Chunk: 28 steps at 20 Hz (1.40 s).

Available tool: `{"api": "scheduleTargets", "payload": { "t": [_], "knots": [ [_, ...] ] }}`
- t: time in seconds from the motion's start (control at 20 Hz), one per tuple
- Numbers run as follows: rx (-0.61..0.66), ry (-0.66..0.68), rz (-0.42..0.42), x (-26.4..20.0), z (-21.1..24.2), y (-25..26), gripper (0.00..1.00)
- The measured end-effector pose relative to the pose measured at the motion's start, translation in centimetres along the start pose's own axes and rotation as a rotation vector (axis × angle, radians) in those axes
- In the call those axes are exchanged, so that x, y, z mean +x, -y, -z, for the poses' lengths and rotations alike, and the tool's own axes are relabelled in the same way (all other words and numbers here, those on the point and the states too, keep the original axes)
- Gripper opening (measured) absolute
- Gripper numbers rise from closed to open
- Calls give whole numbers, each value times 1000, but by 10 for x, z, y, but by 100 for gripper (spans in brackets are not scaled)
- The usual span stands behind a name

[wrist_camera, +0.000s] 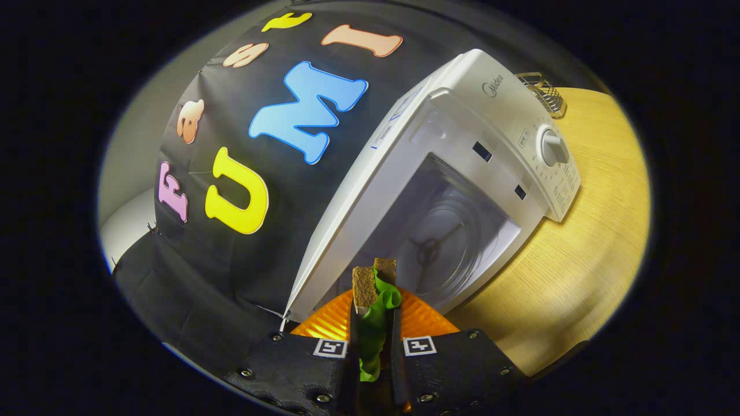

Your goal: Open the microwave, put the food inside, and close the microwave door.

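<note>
My gripper (374, 323) is shut on a toy sandwich (376, 294), two brown bread slices with green lettuce between them, held edge-up between the two black fingers. Under the sandwich lies an orange ribbed plate (425, 320). Just beyond the fingers stands the white microwave (462, 173), which appears tilted in this view. Its cavity (445, 237) is exposed, showing the glass turntable and roller ring inside. The door itself is out of sight. The control panel with a round dial (553, 147) sits on the microwave's far side.
The microwave rests on a light wooden table (584, 248). A small metal wire rack (543, 92) stands on the table behind the microwave. Black cloth (231, 271) hangs as the booth wall to the other side of the microwave.
</note>
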<state>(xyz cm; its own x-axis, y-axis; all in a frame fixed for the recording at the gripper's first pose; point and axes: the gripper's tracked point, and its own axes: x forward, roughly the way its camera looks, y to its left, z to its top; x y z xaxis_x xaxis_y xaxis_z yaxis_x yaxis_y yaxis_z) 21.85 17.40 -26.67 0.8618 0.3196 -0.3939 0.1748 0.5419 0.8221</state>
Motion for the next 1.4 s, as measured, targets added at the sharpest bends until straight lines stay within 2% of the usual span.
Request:
{"api": "scheduleTargets", "payload": {
  "t": [0.5, 0.7, 0.95, 1.0, 1.15, 1.2, 1.25, 1.3, 1.35, 1.4],
  "knots": [
    [128, 163, 41, 74, 2, 30, 21],
    [133, 206, 95, 93, 4, 54, 21],
    [151, 222, 108, 102, 7, 62, 21],
    [146, 220, 114, 104, 8, 63, 30],
    [130, 211, 162, 102, 9, 71, 43],
    [123, 215, 139, 97, 8, 65, 60],
    [107, 222, 134, 95, 7, 60, 72],
    [82, 222, 159, 94, 5, 62, 91],
    [57, 225, 178, 89, 7, 65, 97],
    [42, 217, 197, 84, 8, 67, 98]
  ]
}}
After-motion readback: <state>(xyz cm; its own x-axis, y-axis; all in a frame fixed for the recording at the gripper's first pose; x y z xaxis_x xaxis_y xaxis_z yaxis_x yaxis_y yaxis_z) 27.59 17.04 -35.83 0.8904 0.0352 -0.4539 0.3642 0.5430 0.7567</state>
